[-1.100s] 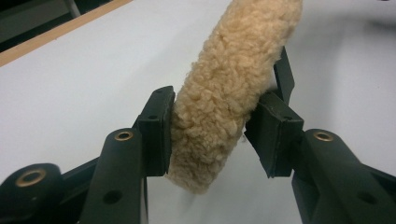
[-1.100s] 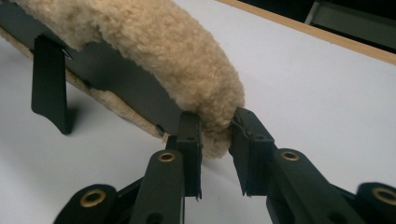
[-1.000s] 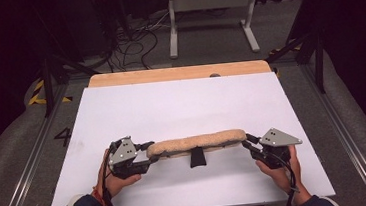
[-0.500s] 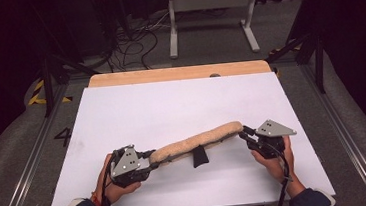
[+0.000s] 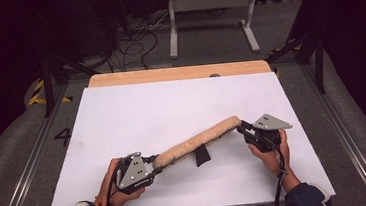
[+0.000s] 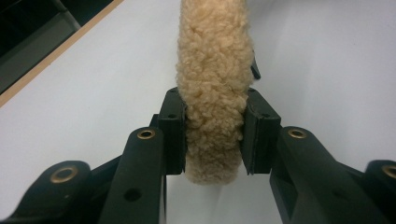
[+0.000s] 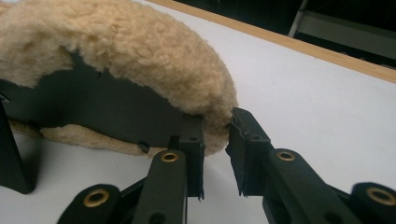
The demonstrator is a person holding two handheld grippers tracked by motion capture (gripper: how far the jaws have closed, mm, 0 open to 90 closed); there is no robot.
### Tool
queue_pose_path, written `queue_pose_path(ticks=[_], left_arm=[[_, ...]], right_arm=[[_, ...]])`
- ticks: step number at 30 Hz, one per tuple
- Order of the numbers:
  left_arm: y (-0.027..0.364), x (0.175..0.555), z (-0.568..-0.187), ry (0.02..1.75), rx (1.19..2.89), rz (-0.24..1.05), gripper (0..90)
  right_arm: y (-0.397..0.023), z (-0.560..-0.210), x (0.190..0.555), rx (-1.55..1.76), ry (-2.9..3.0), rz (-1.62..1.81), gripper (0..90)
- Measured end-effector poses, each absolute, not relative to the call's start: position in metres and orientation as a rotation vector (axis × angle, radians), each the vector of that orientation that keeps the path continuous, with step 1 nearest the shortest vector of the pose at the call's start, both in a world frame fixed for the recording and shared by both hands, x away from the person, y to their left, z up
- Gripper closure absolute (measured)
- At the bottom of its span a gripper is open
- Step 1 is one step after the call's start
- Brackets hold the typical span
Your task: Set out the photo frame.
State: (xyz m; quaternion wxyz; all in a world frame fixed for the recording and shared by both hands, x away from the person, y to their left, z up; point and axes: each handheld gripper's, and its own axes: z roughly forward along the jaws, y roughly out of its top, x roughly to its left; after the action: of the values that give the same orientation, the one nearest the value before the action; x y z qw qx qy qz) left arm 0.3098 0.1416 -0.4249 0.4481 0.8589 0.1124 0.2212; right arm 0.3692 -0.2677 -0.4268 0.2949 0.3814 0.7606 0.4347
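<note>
A long tan fleece pad (image 5: 199, 139) with a black lining (image 7: 93, 112) and a black tab (image 5: 202, 156) under its middle slants across the white table top (image 5: 170, 99). My left gripper (image 5: 156, 164) holds its near left end. Its jaws have just been closing, and both pads press into the fleece (image 6: 212, 70) between them. My right gripper (image 5: 241, 129) grips the far right end. In the right gripper view one jaw sits against the black lining and the other against the fleece (image 7: 140, 51), so this gripper (image 7: 215, 135) pinches the pad's tip.
A wooden strip (image 5: 178, 73) runs along the table's far edge. Beyond it, a metal stand (image 5: 211, 15) and loose cables (image 5: 135, 42) lie on the floor. Metal rails (image 5: 30, 161) flank the table on both sides.
The pad has swung from level to slanted. My left hand drew its end toward the near edge; my right hand carried the other end farther away. Both grips held.
</note>
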Motion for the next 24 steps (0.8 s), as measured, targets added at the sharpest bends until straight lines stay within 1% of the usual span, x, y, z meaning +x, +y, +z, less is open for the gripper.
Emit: queue_pose_path(ticks=[7,17,19,20,22,24], left_arm=[[0.132,0.301,-0.424,0.241,2.150,0.597,66.5],[0.115,0.292,-0.424,0.191,2.157,0.606,64.4],[0.115,0.292,-0.424,0.189,2.157,0.609,64.4],[0.114,0.292,-0.424,0.185,2.158,0.615,64.4],[0.114,0.291,-0.424,0.192,2.160,0.619,64.5],[0.114,0.292,-0.424,0.195,2.161,0.625,64.5]], right_arm=[[-0.264,-0.426,0.381,1.041,2.020,1.150,77.3],[-0.249,-0.425,0.410,1.065,2.010,1.113,78.5],[-0.249,-0.424,0.410,1.075,2.009,1.112,77.3],[-0.249,-0.424,0.410,1.091,2.006,1.103,73.6],[-0.253,-0.417,0.401,1.125,2.030,1.161,71.2],[-0.253,-0.413,0.392,1.106,2.045,1.167,73.1]])
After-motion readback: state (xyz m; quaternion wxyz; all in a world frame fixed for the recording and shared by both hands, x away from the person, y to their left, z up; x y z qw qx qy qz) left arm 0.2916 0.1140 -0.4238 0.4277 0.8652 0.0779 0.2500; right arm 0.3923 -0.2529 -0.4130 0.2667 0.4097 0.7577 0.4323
